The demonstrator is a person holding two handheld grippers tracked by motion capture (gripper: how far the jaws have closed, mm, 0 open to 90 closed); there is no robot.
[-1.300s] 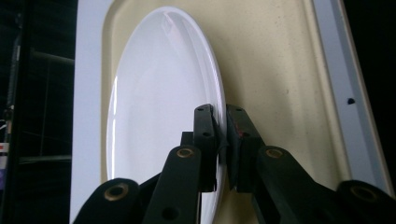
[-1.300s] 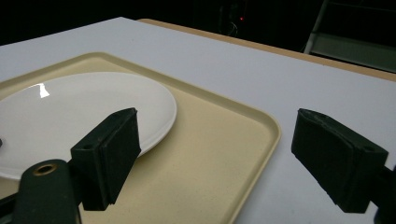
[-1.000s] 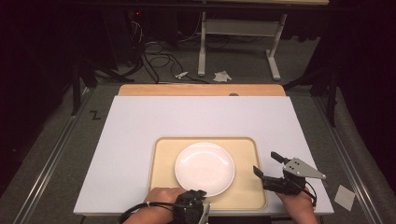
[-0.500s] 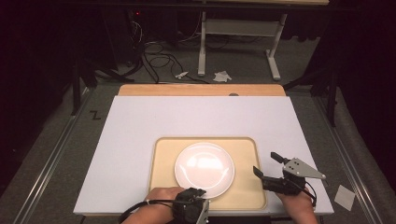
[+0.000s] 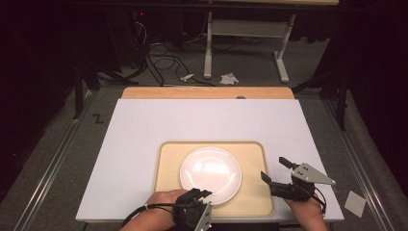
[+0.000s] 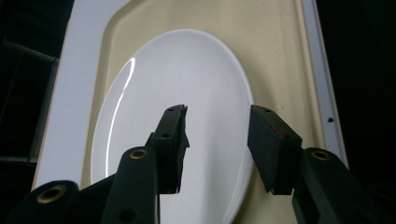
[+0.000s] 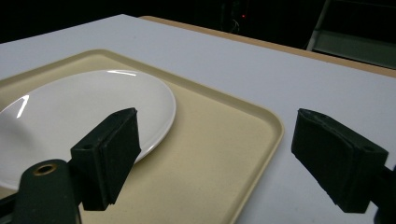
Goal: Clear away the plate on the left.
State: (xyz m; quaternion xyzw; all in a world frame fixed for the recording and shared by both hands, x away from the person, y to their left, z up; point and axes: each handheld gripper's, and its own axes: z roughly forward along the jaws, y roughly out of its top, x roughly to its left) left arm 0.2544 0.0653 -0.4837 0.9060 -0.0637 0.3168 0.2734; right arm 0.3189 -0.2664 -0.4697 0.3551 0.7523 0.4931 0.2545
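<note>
The white plate (image 5: 210,174) lies flat in the beige tray (image 5: 255,159), a little toward 9 o'clock of the tray's middle, and the tray sits on the white desk (image 5: 144,130) at about 6 o'clock of it, near the person's edge.

What could go wrong, as I judge it: the left claw (image 5: 199,193) stands over the plate's rim at 6 o'clock, so a pull back along the surface could catch the rim and drag or tip the plate, because the plate is smooth, shallow and free to slide on the tray. The right claw (image 5: 274,169), at the tray's 4 o'clock corner, could knock the tray's raised rim if it swings toward 9 o'clock.

The left claw (image 6: 217,135) has just been opening: its jaws stand partly apart, with the plate's edge (image 6: 244,98) seen between them, and the pads do not press on it, so it has let go. The right claw (image 7: 215,154) gapes wide with nothing in it, one jaw over the tray near the plate's rim (image 7: 172,107), the other over bare desk
</note>
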